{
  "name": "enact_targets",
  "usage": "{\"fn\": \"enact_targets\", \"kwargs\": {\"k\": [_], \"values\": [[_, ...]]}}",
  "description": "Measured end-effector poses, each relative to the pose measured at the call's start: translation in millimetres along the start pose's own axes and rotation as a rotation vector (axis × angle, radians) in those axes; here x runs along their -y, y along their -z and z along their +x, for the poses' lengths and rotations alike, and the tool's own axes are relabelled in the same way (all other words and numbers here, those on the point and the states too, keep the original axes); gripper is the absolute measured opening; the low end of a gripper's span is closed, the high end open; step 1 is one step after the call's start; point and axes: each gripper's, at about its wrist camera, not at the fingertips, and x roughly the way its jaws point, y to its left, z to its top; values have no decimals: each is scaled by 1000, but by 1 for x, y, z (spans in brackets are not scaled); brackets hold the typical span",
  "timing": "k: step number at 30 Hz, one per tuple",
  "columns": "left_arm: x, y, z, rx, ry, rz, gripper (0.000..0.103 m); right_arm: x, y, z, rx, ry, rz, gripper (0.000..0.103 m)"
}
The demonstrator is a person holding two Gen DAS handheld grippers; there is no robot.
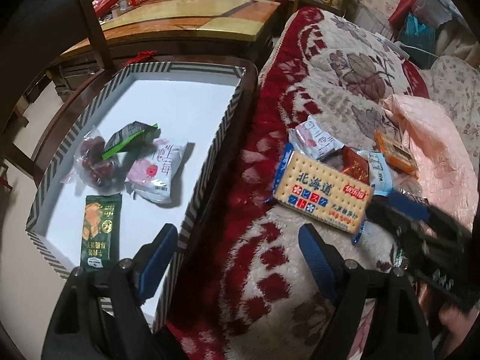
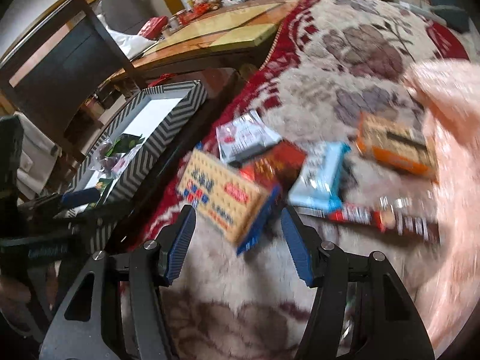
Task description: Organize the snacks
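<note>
Snacks (image 1: pixel 322 192) are lying in a heap on the fluffy blanket (image 1: pixel 288 270) beside the striped box (image 1: pixel 207 180), so both hand-held grippers, left (image 1: pixel 240 258) and right (image 2: pixel 237 240), are hanging released and empty, ready for picking.

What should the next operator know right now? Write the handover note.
Left gripper: open, empty, over the box's near edge and the blanket.
Right gripper: open, empty, pointing at the cracker pack; not touching it.
Done: four snacks in the striped box: green pack, pink-white pack, bag of red fruit, dark green-edged pack.
Left: on the blanket, the cracker pack, white-pink pack, red pack, light blue pack, orange box, and a long red-white pack.
Next, probably: the cracker pack, nearest the right gripper.
</note>
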Motion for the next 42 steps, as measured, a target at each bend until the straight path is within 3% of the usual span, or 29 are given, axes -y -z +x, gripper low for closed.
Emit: {"fn": "enact_targets", "kwargs": {"k": [3, 7, 12, 15, 17, 25, 29, 34, 42], "values": [[-6, 0, 2, -7, -8, -15, 84, -7, -15, 13, 4, -2, -65, 59], [-12, 0, 6, -21, -12, -30, 84, -8, -22, 40, -81, -19, -90, 59], [-10, 1, 10, -30, -6, -33, 84, -13, 10, 37, -162, -174, -11, 60], [-3, 1, 13, -37, -13, -27, 86, -16, 32, 24, -176, -270, 32, 59], [1, 0, 10, -27, -11, -24, 87, -13, 44, 8, -151, -281, 47, 59], [27, -5, 6, -15, 32, -3, 87, 32, 58, -54, -5, -75, 76, 59], [40, -9, 7, -21, 47, 9, 87, 59, 53, -71, 44, -19, 139, 60], [51, -7, 21, -65, 78, -4, 87, 72, 46, -80, 77, 5, 176, 59], [51, -1, 48, -129, 81, -52, 87, 64, 36, -64, 51, 25, 142, 59]]}}
